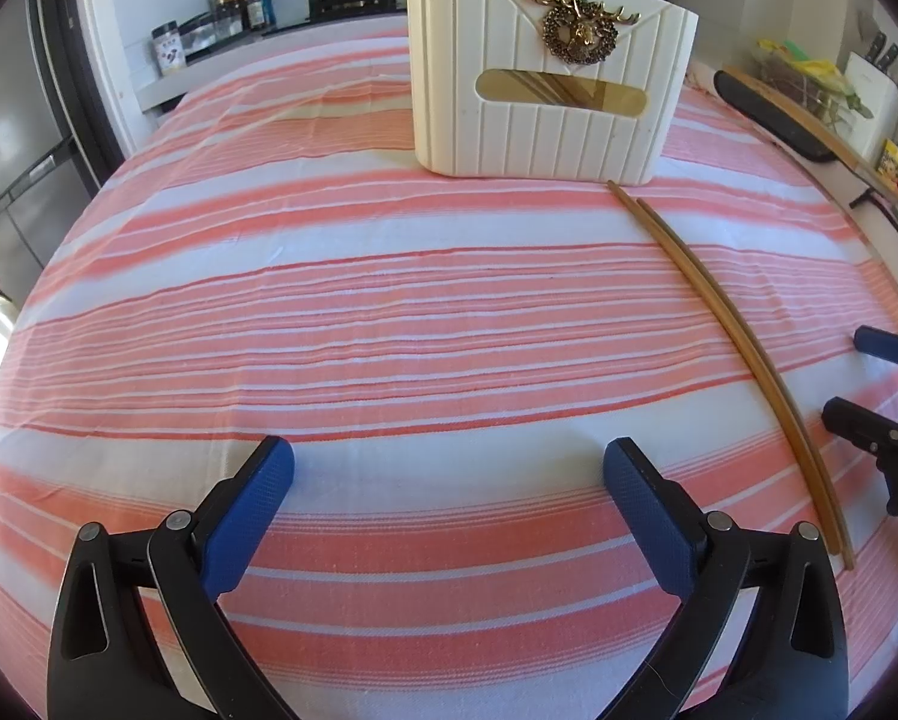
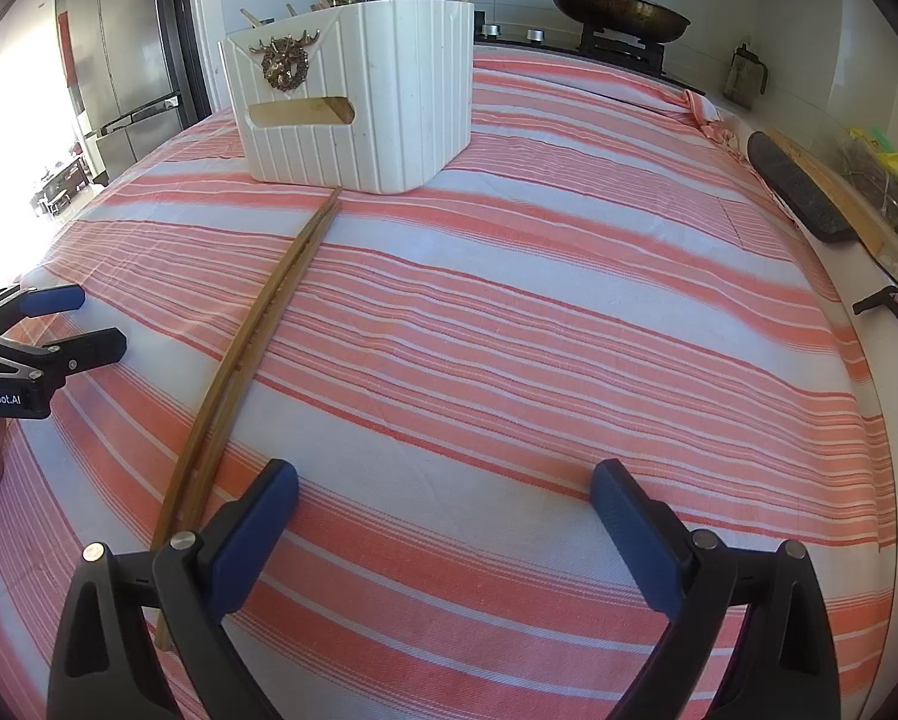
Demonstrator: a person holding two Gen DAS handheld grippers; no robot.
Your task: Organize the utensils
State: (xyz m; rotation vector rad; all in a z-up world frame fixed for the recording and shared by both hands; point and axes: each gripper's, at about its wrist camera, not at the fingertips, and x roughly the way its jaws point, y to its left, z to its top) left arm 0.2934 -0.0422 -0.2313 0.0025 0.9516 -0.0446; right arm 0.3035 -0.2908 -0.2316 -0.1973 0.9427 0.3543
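A pair of long wooden chopsticks (image 1: pixel 743 348) lies on the striped cloth, running from the white holder toward me; it also shows in the right wrist view (image 2: pixel 251 348). The white ribbed utensil holder (image 1: pixel 545 84) with a gold deer emblem stands at the far middle and holds several wooden utensils; it also shows in the right wrist view (image 2: pixel 353 96). My left gripper (image 1: pixel 449 468) is open and empty, left of the chopsticks. My right gripper (image 2: pixel 443 486) is open and empty, just right of the chopsticks' near end. Each gripper shows at the edge of the other's view (image 1: pixel 869 378) (image 2: pixel 71 324).
An orange and white striped cloth (image 2: pixel 569 330) covers the counter. A dark pan (image 2: pixel 623 12) sits on the stove behind. A black board (image 2: pixel 803 192) and a dish rack lie at the right edge. Bottles (image 1: pixel 239 0) and a fridge (image 2: pixel 119 42) stand at the back left.
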